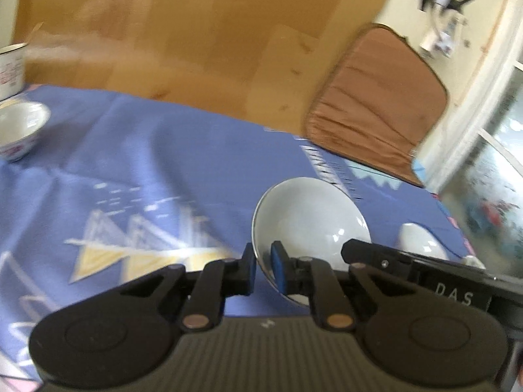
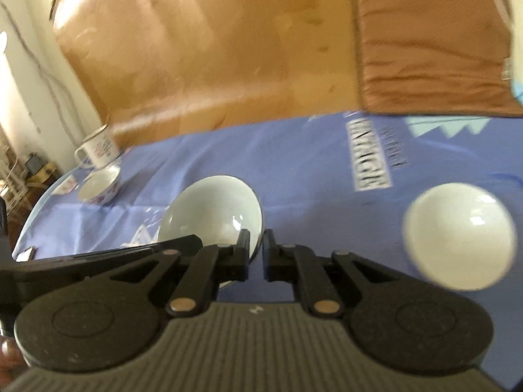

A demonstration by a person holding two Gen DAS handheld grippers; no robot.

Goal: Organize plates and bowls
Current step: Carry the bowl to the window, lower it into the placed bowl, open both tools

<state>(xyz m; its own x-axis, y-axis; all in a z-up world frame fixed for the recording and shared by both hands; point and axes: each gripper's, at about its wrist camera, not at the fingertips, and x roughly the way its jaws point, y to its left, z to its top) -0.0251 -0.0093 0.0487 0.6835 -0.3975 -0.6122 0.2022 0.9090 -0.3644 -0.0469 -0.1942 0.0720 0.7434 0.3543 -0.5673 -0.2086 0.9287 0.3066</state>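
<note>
Mug (image 2: 98, 150) behind patterned bowl (image 2: 99, 189), both left of held bowl (image 2: 212, 209)

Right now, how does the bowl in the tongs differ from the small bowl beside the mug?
The held bowl is plain white; the small bowl beside the mug has a red-and-blue pattern outside. The held bowl is tilted, its rim pinched by the left tongs and right tongs; the small bowl sits upright on the cloth. Both are empty, white inside.
</note>
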